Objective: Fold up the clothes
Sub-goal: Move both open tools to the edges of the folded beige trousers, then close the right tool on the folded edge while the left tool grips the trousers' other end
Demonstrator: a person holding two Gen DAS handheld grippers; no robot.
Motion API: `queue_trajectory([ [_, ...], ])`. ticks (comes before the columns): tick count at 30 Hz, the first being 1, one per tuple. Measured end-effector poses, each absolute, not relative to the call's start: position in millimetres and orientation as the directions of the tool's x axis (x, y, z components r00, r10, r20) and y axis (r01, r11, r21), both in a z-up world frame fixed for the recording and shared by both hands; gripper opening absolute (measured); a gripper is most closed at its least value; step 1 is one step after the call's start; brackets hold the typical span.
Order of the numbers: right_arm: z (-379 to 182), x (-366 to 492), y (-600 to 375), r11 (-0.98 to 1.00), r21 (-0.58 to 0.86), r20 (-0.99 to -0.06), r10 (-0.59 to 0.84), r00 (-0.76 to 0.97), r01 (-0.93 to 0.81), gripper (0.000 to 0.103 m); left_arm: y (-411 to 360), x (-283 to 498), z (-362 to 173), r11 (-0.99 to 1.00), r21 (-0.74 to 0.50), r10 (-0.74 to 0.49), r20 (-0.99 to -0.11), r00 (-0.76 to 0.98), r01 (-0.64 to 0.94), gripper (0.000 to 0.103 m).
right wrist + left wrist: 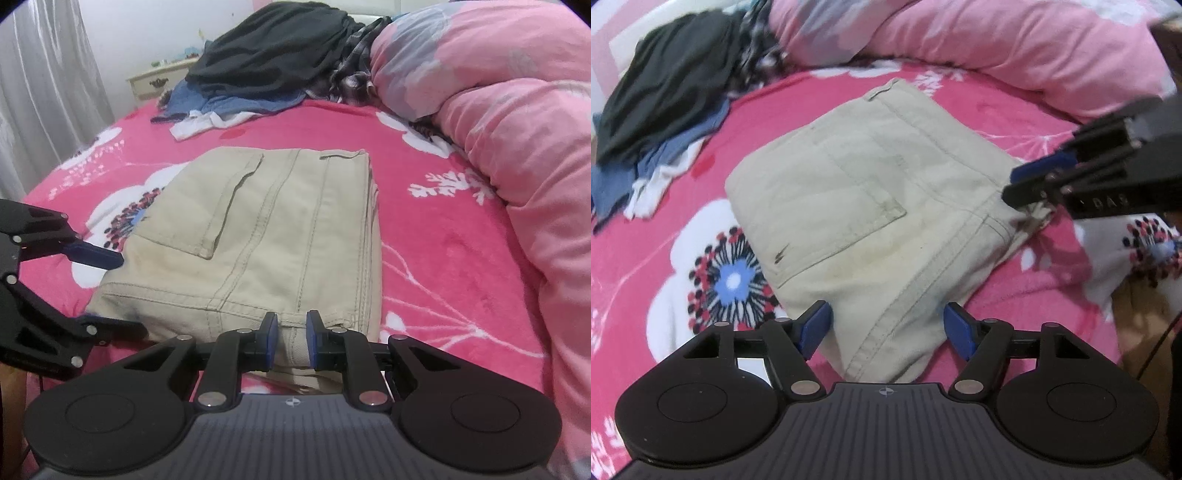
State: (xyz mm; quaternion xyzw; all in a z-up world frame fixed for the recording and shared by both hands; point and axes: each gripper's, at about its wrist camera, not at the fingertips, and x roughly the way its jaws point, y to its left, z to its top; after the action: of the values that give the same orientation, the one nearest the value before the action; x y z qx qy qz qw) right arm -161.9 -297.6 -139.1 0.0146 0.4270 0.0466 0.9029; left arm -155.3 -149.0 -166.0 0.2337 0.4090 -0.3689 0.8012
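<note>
Folded beige trousers [871, 192] lie flat on the pink flowered bedspread [1004, 295], back pocket up. My left gripper [886, 328] stands open, its blue pads on either side of the trousers' near corner and not squeezing the cloth. From the right wrist view the left gripper [131, 293] straddles the front left corner of the trousers [280, 221]. My right gripper [292, 341] is shut on the seamed near edge of the trousers, with cloth pinched between its pads. In the left wrist view the right gripper [1012, 184] grips the right-hand edge.
A heap of unfolded dark, blue and white clothes [273, 62] lies at the far side of the bed. A rolled pink quilt [517, 122] runs along the right. A cream nightstand [155, 79] and a grey curtain [48, 92] stand beyond the bed's left edge.
</note>
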Motion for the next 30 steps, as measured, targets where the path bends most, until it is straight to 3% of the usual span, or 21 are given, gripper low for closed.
queue_trajectory([
  [4, -118, -161, -287, 0.996, -0.008, -0.762, 0.054, 0.645, -0.092, 0.017, -123, -139, -150, 0.634, -0.12, -0.515, -0.802, 0.302, 0.764, 0.067],
  [8, -95, -155, -278, 0.987, 0.06, -0.723, 0.146, 0.675, -0.149, 0.017, -96, -129, -135, 0.63, -0.244, -0.592, -0.765, 0.253, 0.737, 0.068],
  [10, -93, -149, -268, 0.975, 0.099, -0.718, 0.207, 0.665, -0.198, 0.017, -86, -128, -132, 0.651, -0.246, -0.583, -0.768, 0.265, 0.718, 0.069],
  [15, -137, -141, -247, 0.96, 0.082, -0.814, 0.22, 0.538, -0.268, 0.017, -75, -127, -157, 0.695, -0.287, -0.512, -0.841, 0.173, 0.66, 0.069],
  [19, -119, -136, -244, 0.952, 0.059, -0.806, 0.223, 0.548, -0.301, 0.019, -72, -124, -169, 0.707, -0.295, -0.486, -0.863, 0.138, 0.643, 0.069],
  [23, -93, -129, -231, 0.899, 0.129, -0.731, 0.371, 0.573, -0.419, 0.019, -67, -119, -168, 0.702, -0.344, -0.527, -0.84, 0.13, 0.623, 0.069],
  [26, -105, -126, -209, 0.852, 0.127, -0.728, 0.427, 0.536, -0.508, 0.019, -62, -116, -166, 0.692, -0.38, -0.555, -0.823, 0.117, 0.613, 0.07],
  [30, -150, -136, -193, 0.807, 0.045, -0.781, 0.396, 0.483, -0.589, 0.019, -52, -119, -169, 0.697, -0.39, -0.543, -0.836, 0.086, 0.602, 0.07],
])
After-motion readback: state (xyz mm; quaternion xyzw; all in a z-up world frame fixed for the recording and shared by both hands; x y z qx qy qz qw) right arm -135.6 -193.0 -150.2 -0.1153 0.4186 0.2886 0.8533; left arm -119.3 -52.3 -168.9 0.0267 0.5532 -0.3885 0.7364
